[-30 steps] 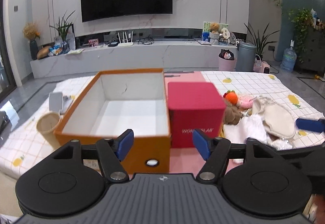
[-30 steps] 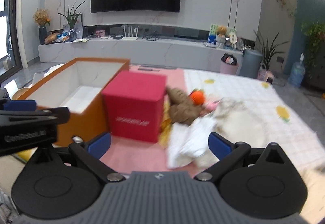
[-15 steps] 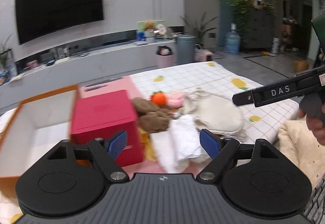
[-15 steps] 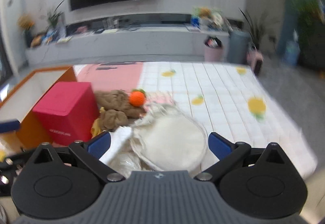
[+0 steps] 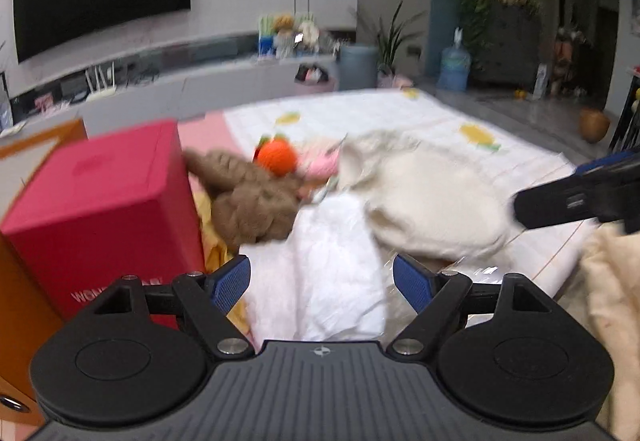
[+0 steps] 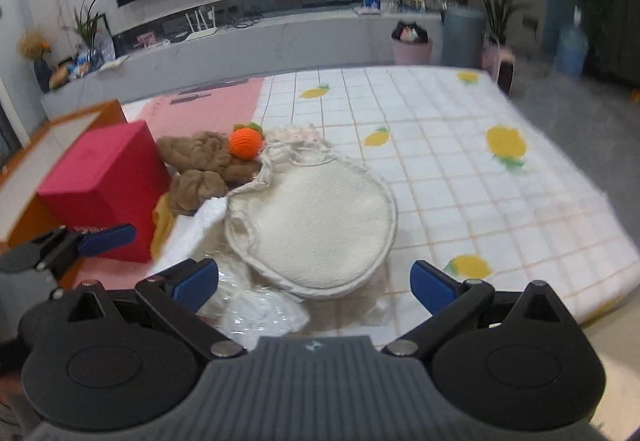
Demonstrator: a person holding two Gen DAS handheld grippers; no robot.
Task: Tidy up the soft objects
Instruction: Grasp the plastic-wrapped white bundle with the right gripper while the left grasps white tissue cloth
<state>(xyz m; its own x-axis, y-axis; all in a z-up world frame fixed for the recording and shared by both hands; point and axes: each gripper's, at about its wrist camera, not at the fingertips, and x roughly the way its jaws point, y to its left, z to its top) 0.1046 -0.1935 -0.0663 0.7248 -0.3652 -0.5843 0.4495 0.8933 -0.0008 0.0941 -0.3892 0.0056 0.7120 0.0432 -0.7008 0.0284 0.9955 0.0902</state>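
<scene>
Both tools have swung from the boxes to the soft pile [image 6: 312, 217] — left tool [image 5: 322, 281] just widened, right tool [image 6: 314, 283] wide open, both empty — picking can start.

Left wrist view was motion-blurred; orange box [image 5: 24, 281] was cut off at the frame's left edge, and red box [image 5: 100, 209] lettering was partly hidden behind the fingers.
</scene>
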